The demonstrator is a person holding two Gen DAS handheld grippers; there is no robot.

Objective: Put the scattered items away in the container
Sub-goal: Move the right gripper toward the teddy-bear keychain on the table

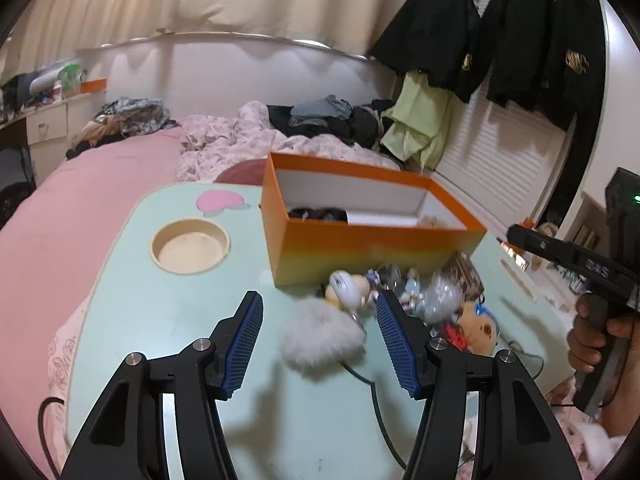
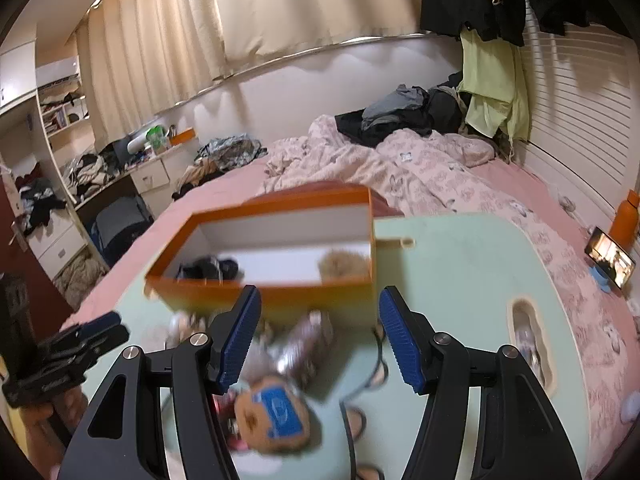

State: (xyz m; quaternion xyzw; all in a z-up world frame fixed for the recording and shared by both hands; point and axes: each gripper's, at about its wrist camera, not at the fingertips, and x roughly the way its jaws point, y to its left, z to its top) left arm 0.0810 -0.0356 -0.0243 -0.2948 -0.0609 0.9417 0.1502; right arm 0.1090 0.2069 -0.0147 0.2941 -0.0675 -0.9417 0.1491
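A: Both claws wide? 
B: Yes: left claw (image 1: 320, 306) and right claw (image 2: 320, 300) gape, holding nothing. 
A: Items? 
B: One fluffy pompom (image 1: 322, 338), one brown plush (image 2: 274, 414), blurred trinkets uncountable, beside one orange box (image 1: 360, 240) mid-worktop (image 1: 160, 320).

A pink bed (image 2: 460, 184) is strewn with clothes. Cream curtains (image 2: 248, 12) are drawn above it. Dark jackets (image 1: 520, 36) are hung by a slatted wall (image 2: 580, 112).

Dim warm indoor light, soft shadows, heavy fisheye bending at edges, motion blur mid-frame.
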